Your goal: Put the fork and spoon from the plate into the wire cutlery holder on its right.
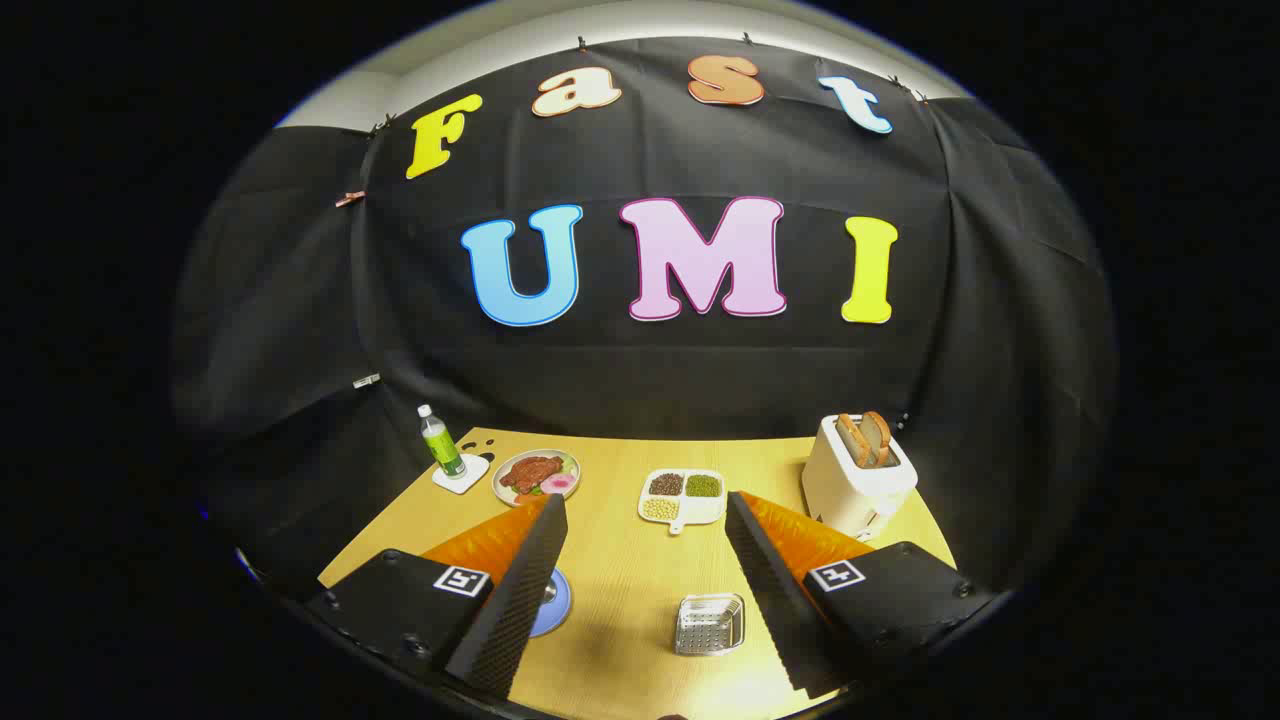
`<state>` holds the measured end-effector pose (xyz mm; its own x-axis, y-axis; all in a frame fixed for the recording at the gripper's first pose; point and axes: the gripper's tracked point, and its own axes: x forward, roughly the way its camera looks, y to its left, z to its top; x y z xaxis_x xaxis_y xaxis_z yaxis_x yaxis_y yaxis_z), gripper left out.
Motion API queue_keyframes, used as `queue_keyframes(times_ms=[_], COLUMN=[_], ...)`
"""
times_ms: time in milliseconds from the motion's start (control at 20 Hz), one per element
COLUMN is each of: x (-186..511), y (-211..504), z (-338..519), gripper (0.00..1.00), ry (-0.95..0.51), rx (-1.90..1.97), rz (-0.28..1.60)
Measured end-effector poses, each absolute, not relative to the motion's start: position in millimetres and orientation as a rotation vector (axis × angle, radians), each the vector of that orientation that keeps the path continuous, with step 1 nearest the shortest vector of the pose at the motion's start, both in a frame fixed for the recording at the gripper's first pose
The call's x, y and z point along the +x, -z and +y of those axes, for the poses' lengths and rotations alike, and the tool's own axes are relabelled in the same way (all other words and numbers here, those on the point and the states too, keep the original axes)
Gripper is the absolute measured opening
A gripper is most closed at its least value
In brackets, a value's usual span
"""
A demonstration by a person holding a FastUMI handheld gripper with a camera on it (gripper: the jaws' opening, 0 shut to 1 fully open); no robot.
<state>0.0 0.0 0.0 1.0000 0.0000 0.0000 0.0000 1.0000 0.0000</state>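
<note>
Silver wire cutlery holder (710, 624) sits squarish on the table between the fingers; gripper (645, 520) gapes wide, empty.

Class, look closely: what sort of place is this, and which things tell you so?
Probably a staged kitchen table: a toaster holding bread, a plate of food and a wire cutlery holder stand on it. The hand-held gripper is open above.

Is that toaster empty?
No, two slices of toast stick up out of the white toaster, far beyond the open gripper.
</note>
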Motion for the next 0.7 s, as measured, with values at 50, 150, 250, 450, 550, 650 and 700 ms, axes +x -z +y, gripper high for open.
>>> queue_keyframes(times_ms=[50, 150, 250, 450, 550, 650, 700], x=[-1.2, -4.9, -9.5, -15.1, -17.5, -21.7, -24.6], y=[-0.3, -1.4, -2.2, -0.1, 2.1, 4.1, 2.4], z=[-0.8, -4.1, -8.9, -18.5, -23.0, -26.5, -29.3], gripper=[0.99, 0.99, 0.99, 0.99, 0.99, 0.99, 0.99], ry=[0.008, 0.027, 0.048, 0.083, 0.097, 0.102, 0.107], rx=[-0.001, 0.004, 0.014, 0.018, 0.017, 0.017, 0.013], rz=[-0.005, -0.014, -0.024, -0.023, -0.014, 0.001, 0.001])
